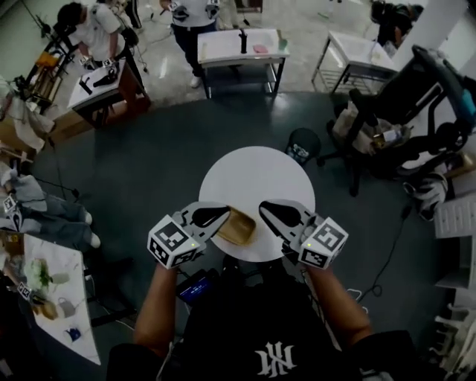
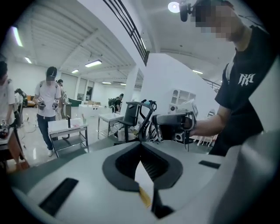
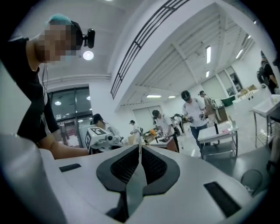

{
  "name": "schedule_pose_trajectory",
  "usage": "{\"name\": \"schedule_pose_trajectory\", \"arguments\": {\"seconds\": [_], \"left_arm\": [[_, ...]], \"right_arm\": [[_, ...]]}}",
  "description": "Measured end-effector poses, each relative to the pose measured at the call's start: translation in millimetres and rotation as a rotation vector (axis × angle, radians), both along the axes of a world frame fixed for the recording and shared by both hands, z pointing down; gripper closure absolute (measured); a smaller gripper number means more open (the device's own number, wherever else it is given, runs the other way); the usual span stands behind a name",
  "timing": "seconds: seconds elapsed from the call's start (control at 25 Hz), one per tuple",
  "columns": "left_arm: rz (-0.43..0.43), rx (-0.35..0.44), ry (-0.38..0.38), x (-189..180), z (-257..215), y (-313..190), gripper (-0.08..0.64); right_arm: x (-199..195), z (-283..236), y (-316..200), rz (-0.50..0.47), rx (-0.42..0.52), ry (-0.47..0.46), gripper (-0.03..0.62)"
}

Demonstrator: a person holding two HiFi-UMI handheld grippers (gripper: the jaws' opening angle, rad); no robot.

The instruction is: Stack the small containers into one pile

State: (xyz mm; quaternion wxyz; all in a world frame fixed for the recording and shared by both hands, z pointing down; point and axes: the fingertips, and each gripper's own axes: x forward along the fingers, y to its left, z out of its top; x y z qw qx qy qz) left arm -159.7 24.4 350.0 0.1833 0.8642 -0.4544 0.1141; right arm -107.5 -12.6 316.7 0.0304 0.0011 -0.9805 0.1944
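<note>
At the table's (image 1: 256, 170) near edge:
- Left gripper (image 1: 224, 214): jaws pressed together, nothing between them, tip at the rim of the container.
- Container (image 1: 238, 228): tan, single, lying on the table between both grippers.
- Right gripper (image 1: 265, 207): jaws together, empty, just beside the container.

Beyond: white bench (image 1: 242, 46); person (image 1: 195, 13) standing behind it.

White monogram (image 1: 277, 362) on black shirt (image 1: 223, 327)
</note>
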Motion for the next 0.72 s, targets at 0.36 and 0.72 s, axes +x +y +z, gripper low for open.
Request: {"name": "schedule_pose_trajectory", "arguments": {"seconds": [0.36, 0.72], "left_arm": [[-0.134, 0.152, -0.019, 46, -59, 19, 0.557], [-0.287, 0.257, -0.004, 103, -83, 50, 0.557]], "right_arm": [[42, -84, -13, -0.182, 0.115, -0.170, 0.546], [98, -82, 1, -0.332, 0.150, -0.204, 0.546]]}}
